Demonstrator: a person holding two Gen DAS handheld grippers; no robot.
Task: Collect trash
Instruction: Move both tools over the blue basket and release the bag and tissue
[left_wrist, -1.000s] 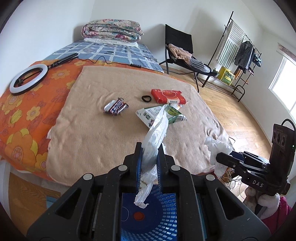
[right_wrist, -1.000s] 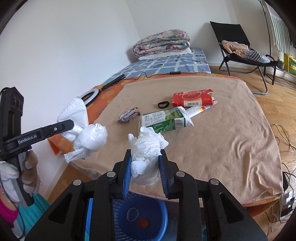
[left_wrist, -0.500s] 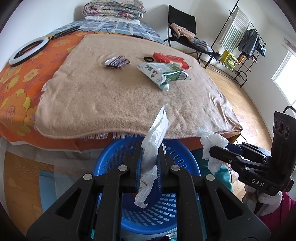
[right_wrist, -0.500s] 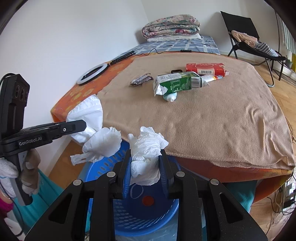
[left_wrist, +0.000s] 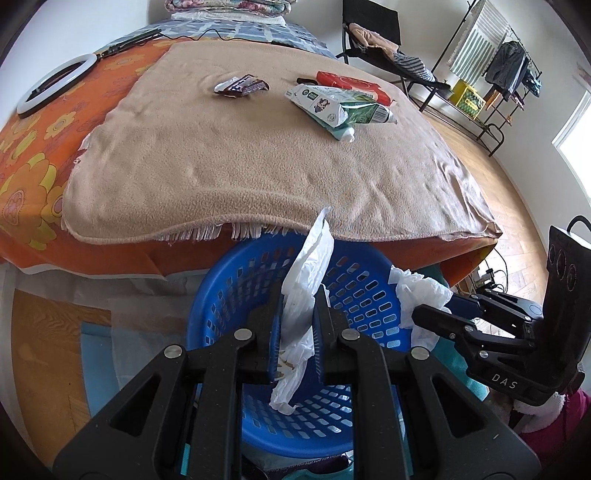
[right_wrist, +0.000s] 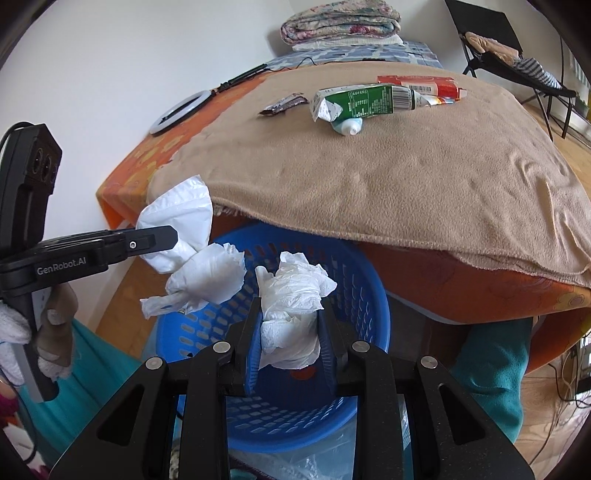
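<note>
A blue perforated basket (left_wrist: 236, 258) (right_wrist: 365, 310) stands on the floor at the foot of the bed. My left gripper (left_wrist: 299, 301) hangs over it, shut on a long white tissue strip (left_wrist: 310, 266); the right wrist view shows this gripper (right_wrist: 173, 234) from the side with its tissue (right_wrist: 181, 218). My right gripper (right_wrist: 290, 308) is shut on a crumpled white tissue wad (right_wrist: 291, 291) above the basket's mouth, also visible at the basket's right rim (left_wrist: 419, 314). On the tan blanket (left_wrist: 240, 166) lie a green carton (left_wrist: 332, 107) (right_wrist: 365, 99), a red pack (left_wrist: 351, 83) and a dark wrapper (left_wrist: 242, 85).
A toothpaste tube (right_wrist: 347, 127) lies under the carton. A ring light (left_wrist: 55, 85) rests on the orange sheet at the left. A black chair (left_wrist: 373, 33) and a clothes rack (left_wrist: 509, 66) stand beyond the bed on the wooden floor. A gloved hand (right_wrist: 55, 332) holds the left gripper.
Both grippers have sunk from bed height to just above the blue basket and tilted downward, each still gripping its tissue. The basket now fills the lower part of both views.
</note>
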